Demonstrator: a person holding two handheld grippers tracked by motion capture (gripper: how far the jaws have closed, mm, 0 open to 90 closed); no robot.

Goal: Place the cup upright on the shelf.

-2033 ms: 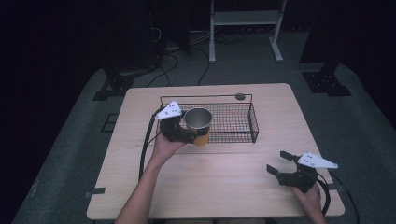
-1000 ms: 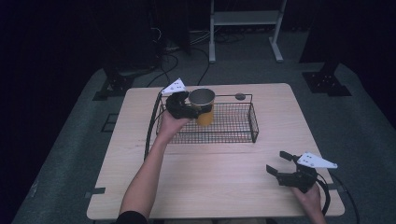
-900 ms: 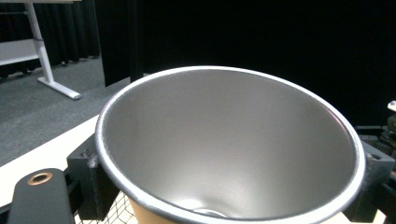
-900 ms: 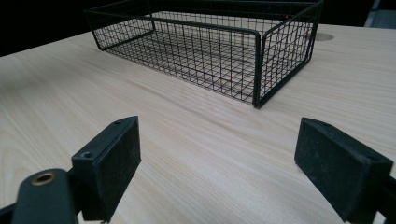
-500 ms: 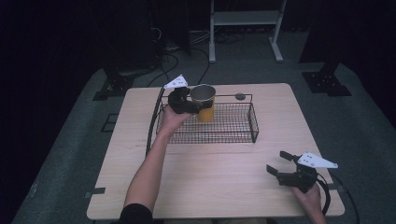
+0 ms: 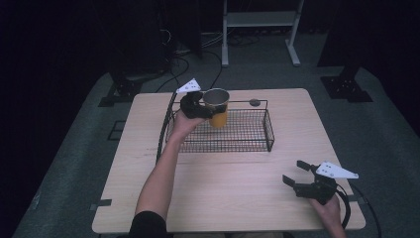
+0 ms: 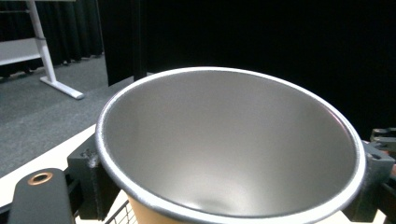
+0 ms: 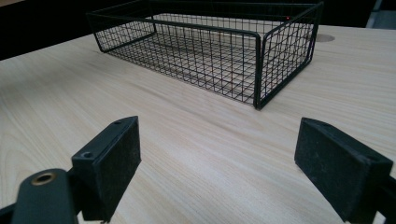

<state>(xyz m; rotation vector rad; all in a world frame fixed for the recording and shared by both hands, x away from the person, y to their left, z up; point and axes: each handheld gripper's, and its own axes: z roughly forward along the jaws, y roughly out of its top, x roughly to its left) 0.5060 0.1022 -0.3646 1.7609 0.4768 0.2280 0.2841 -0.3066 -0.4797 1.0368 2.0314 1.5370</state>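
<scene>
Orange, steel-lined, the cup (image 6: pixel 217 106) is kept upright above the wire basket (image 6: pixel 267 130) by the left gripper (image 6: pixel 202 107), fingers clamped on its wall, seemingly for lowering inside, while the right gripper (image 6: pixel 295 174) is rested wide open and empty on the bench (image 6: pixel 237 183).

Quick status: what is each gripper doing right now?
Left gripper: shut on the orange cup, held above the wire basket.
Right gripper: jaws open, holding nothing, low over the table.
</scene>
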